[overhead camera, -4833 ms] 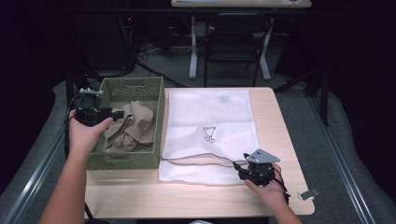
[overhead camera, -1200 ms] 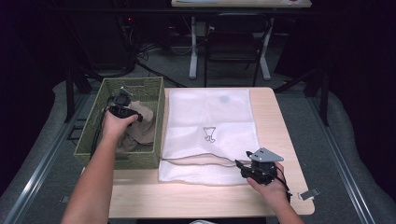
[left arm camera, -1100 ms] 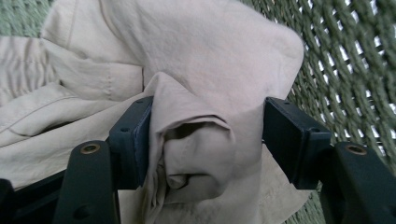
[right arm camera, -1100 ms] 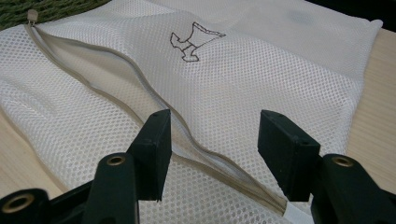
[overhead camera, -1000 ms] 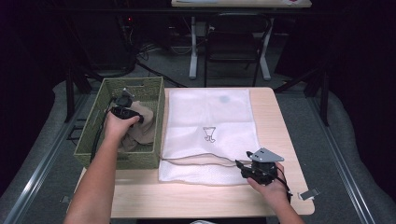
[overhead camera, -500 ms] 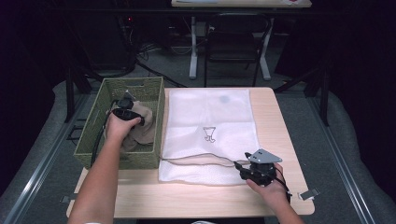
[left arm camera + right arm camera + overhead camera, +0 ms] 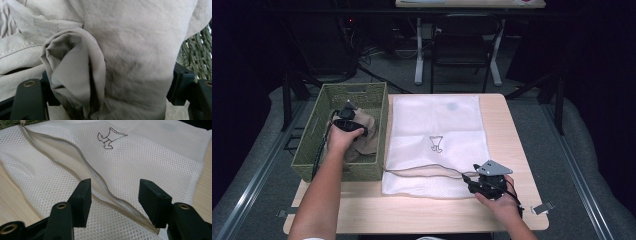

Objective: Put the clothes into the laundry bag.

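Observation:
A beige garment (image 7: 364,137) lies crumpled in the green woven basket (image 7: 309,150) at the table's left. My left gripper (image 7: 346,116) points down into the basket. Its jaws have just been opening and now stand wide, with a rolled fold of the garment (image 7: 120,60) bulging between them (image 7: 112,85). A white mesh laundry bag (image 7: 437,125) lies flat beside the basket, its zipper (image 7: 82,160) parted along the near edge. My right gripper (image 7: 470,184) rests at the bag's near right corner, open, with its jaws on either side of the zipper line (image 7: 115,195) on the mesh (image 7: 155,152).
The basket's woven wall (image 7: 197,47) is close on the right of the left gripper view. Bare wooden table (image 7: 507,130) lies to the right of the bag. A chair (image 7: 462,45) and desk legs stand beyond the far edge. A small grey clip (image 7: 543,207) hangs at the near right edge.
My left gripper has moved from the basket's left rim to over the garment, then drawn slightly nearer. The right gripper has stayed at the bag's corner.

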The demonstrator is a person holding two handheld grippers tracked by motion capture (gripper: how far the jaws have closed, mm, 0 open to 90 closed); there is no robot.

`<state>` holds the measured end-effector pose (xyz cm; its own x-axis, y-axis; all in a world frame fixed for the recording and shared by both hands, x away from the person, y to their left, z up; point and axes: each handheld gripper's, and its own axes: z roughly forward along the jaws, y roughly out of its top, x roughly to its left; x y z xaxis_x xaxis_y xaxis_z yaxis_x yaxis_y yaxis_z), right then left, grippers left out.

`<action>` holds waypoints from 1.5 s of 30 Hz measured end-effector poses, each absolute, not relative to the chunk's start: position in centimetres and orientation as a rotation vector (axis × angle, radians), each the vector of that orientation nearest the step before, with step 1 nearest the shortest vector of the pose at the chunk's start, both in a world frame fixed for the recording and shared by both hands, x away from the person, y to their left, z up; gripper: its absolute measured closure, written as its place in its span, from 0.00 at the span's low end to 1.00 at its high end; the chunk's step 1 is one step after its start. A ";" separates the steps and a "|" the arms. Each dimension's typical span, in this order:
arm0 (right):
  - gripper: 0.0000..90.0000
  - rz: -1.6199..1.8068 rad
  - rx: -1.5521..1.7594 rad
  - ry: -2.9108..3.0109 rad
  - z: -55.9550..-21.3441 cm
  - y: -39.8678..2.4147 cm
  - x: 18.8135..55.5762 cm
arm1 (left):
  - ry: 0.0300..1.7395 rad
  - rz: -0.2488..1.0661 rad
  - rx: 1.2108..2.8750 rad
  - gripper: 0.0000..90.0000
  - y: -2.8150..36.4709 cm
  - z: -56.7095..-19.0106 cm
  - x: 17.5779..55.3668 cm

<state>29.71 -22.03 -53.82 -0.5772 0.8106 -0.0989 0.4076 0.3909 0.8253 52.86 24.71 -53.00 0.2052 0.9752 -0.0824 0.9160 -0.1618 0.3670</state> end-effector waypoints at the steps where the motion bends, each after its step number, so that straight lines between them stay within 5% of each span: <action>1: 0.49 1.079 1.043 2.158 -53.8 -22.0 29.7 | 1.776 0.251 2.154 0.24 24.7 -53.1 52.9; 45: 0.48 1.069 1.012 2.188 -54.1 -21.6 29.6 | 1.774 0.355 2.247 0.28 24.1 -54.0 52.6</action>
